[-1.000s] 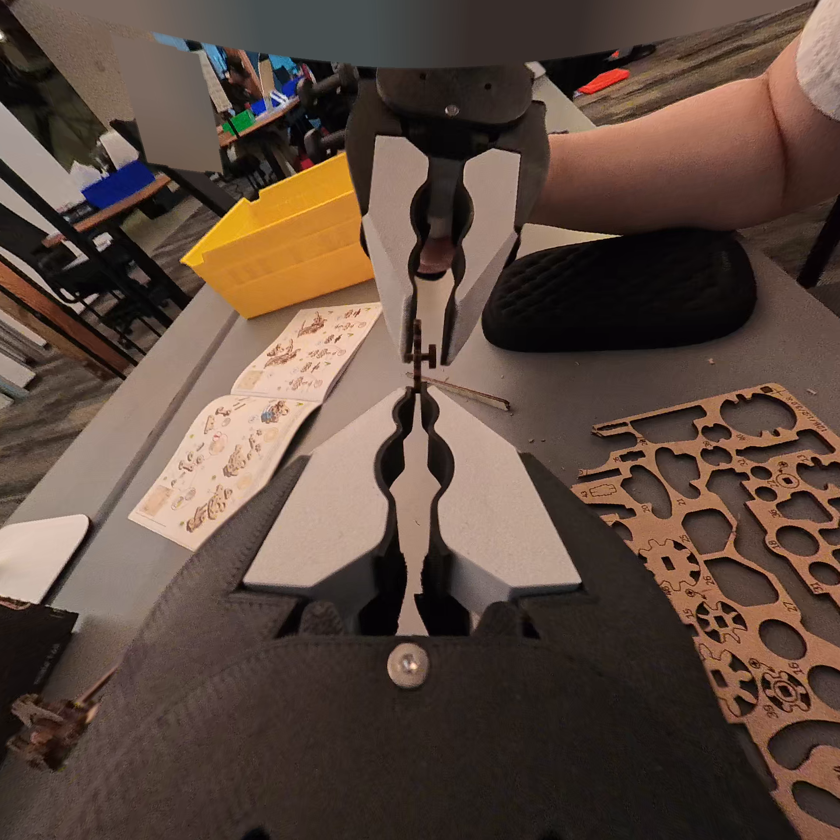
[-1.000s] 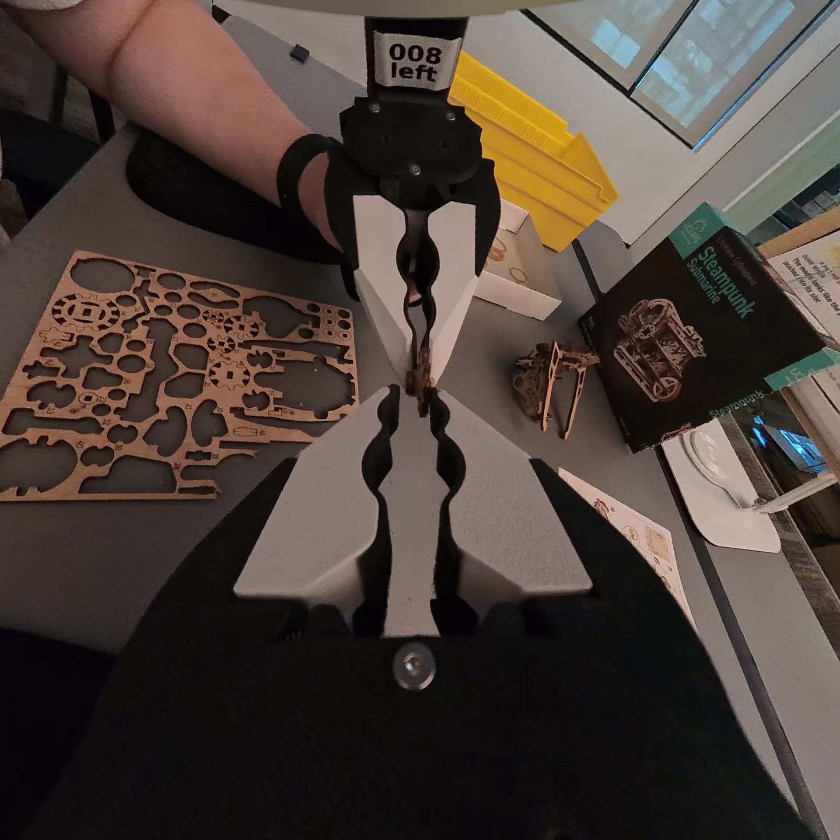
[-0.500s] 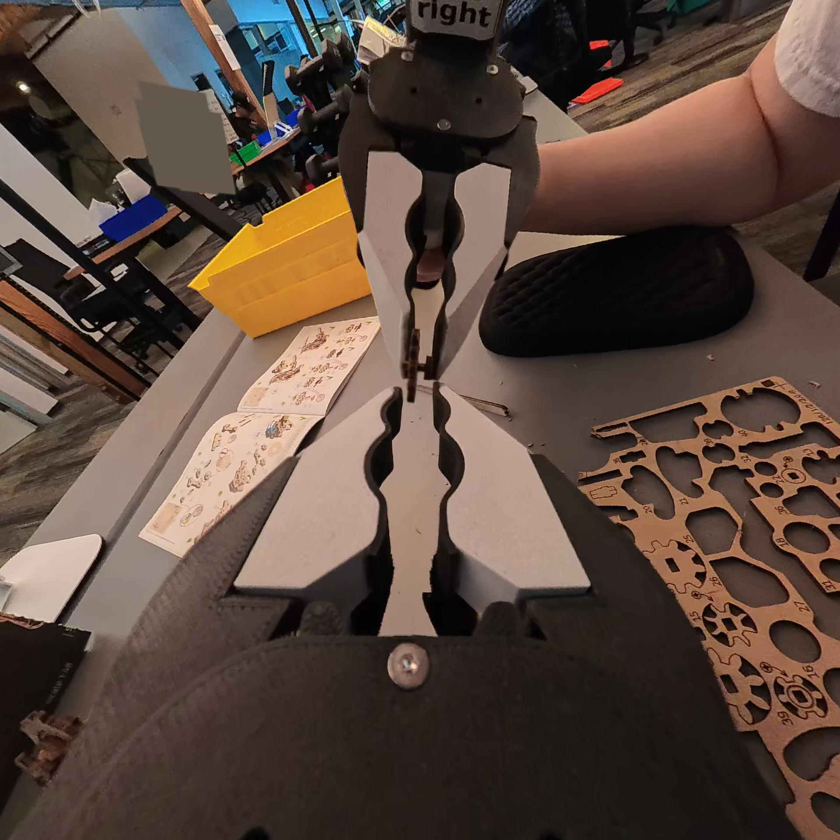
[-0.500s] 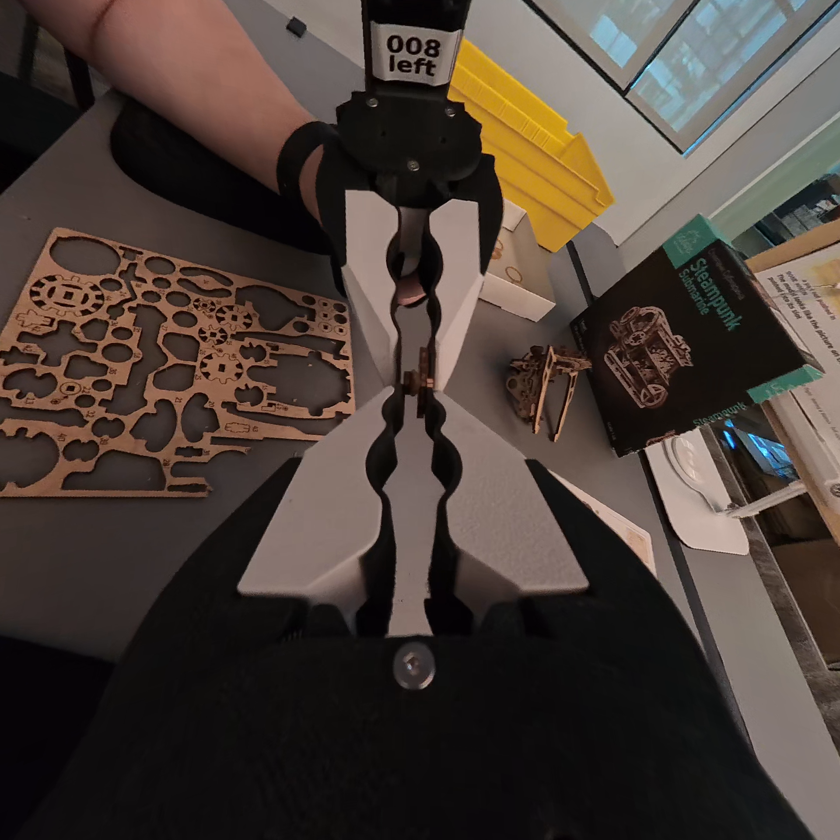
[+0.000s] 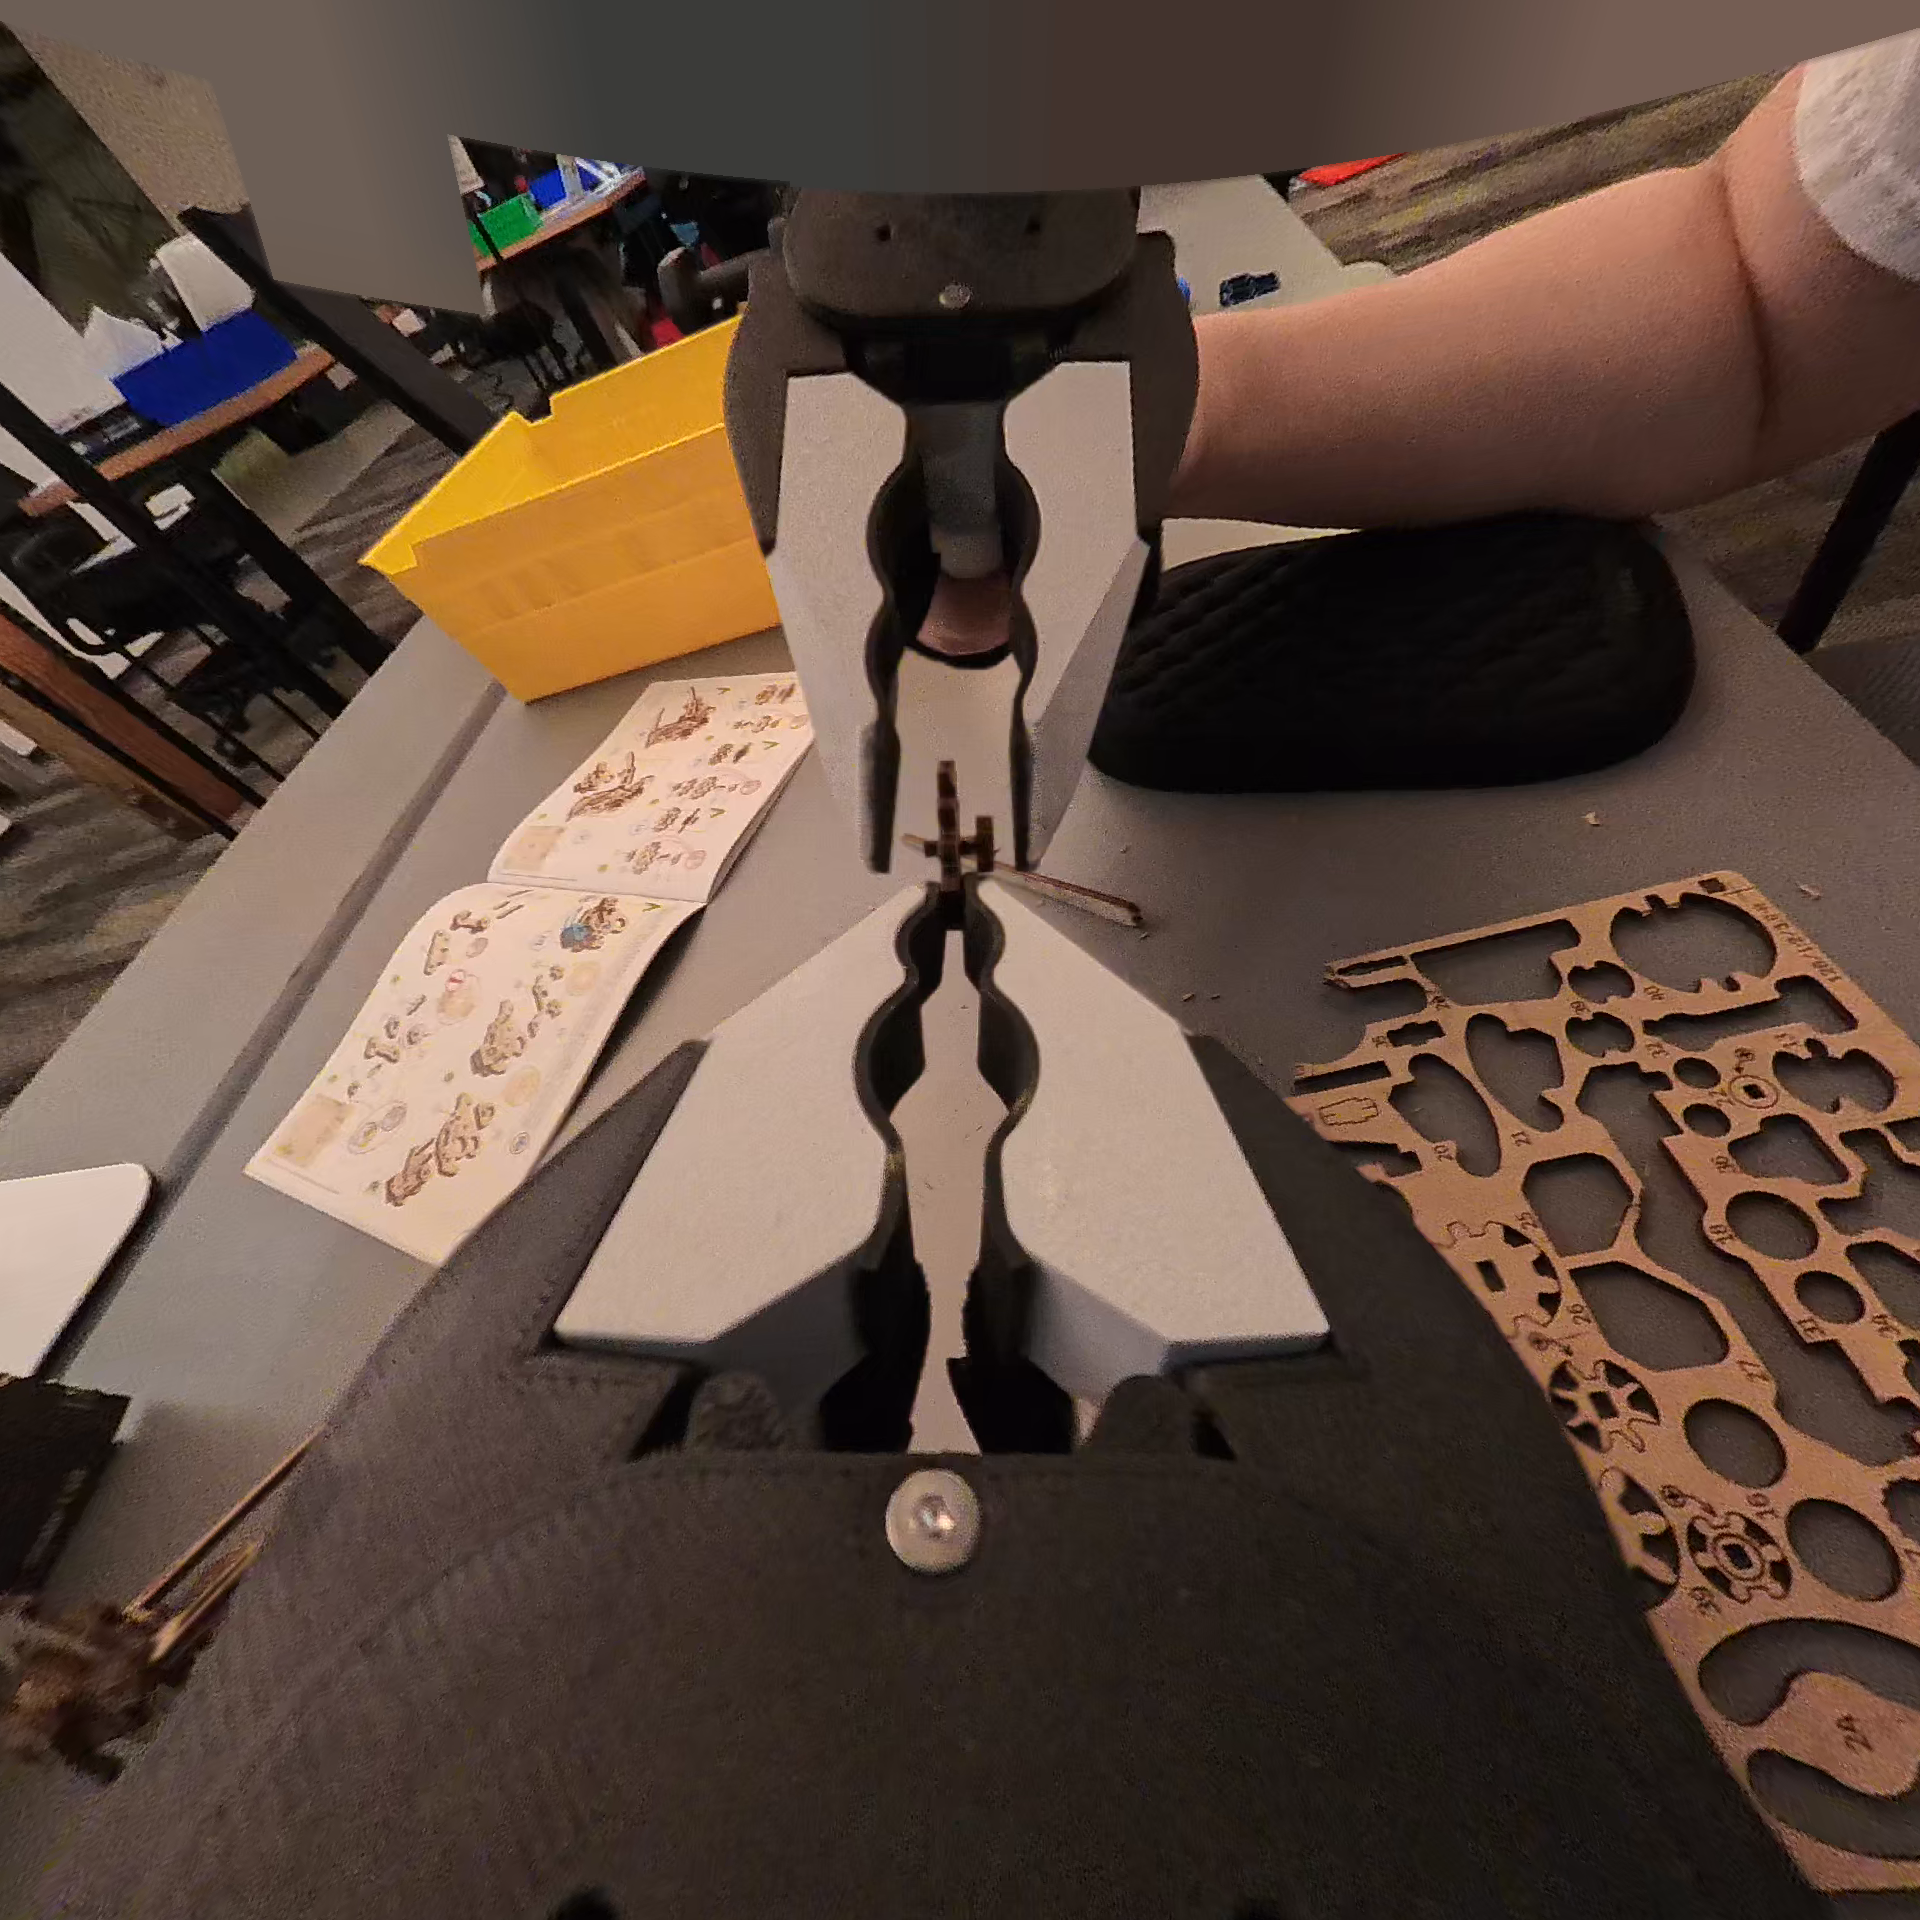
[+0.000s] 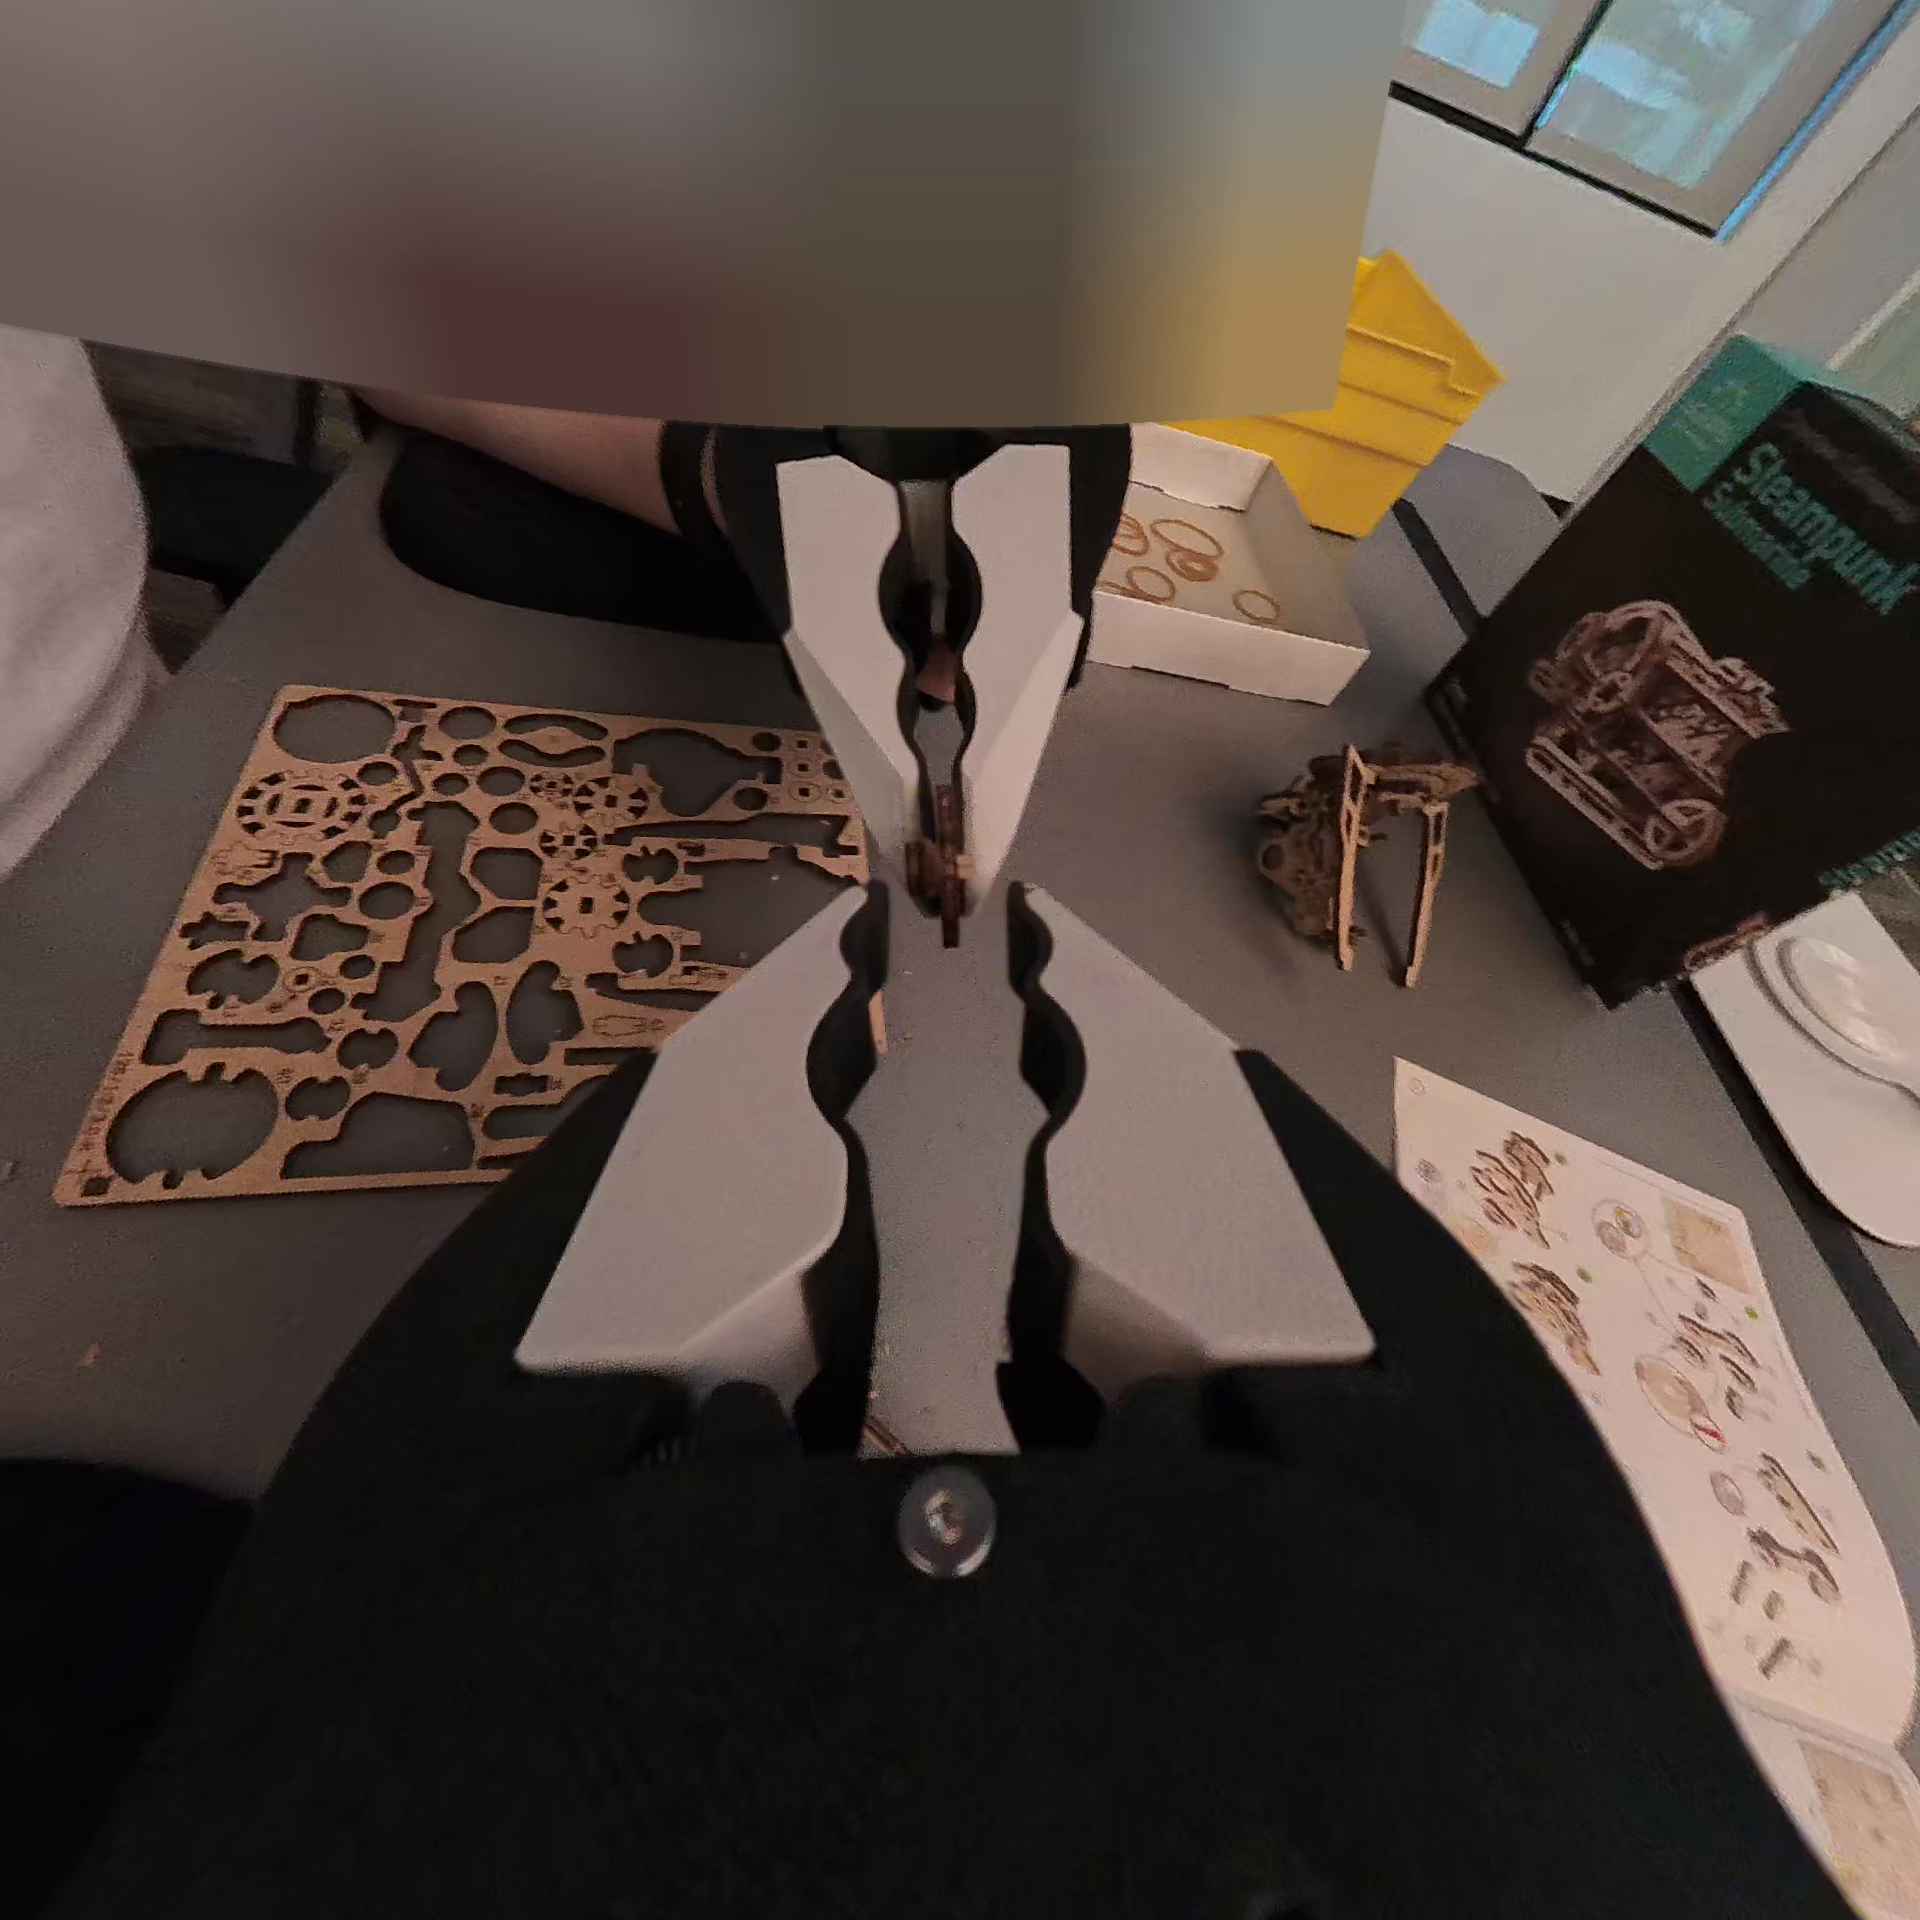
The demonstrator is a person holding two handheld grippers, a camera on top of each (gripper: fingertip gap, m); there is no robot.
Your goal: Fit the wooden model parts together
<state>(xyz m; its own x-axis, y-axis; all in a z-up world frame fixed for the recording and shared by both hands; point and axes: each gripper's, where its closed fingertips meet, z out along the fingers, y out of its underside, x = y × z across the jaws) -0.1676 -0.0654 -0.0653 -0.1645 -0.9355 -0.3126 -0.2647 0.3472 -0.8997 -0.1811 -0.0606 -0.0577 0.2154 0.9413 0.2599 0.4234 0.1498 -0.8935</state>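
Observation:
My left gripper (image 5: pixel 945 914) is shut on a small dark wooden model part (image 5: pixel 951 831) and holds it above the grey table. The part is a thin notched strip with small cross pieces. My right gripper (image 6: pixel 945 909) faces it tip to tip and is open. Its fingertips (image 5: pixel 883 852) stand on either side of the part without pinching it. In the right wrist view the left gripper (image 6: pixel 940 873) comes from above, with the part (image 6: pixel 940 883) sticking out below its tips. A partly built wooden model (image 6: pixel 1340 852) stands on the table to the right.
A punched-out wooden parts sheet (image 5: pixel 1849 1766) lies flat on the table and also shows in the right wrist view (image 6: pixel 281 1179). An open instruction booklet (image 5: pixel 499 1029), a yellow bin (image 5: pixel 582 561), a black padded rest (image 5: pixel 1403 665), the black kit box (image 6: pixel 1704 727) and a white tray of rings (image 6: pixel 1216 623) surround the work spot. Less than 4 cm separates the two grippers' tips.
My right gripper's jaws have opened wider and no longer pinch the part. My left gripper's jaws have closed on it again after a small gap half a second ago.

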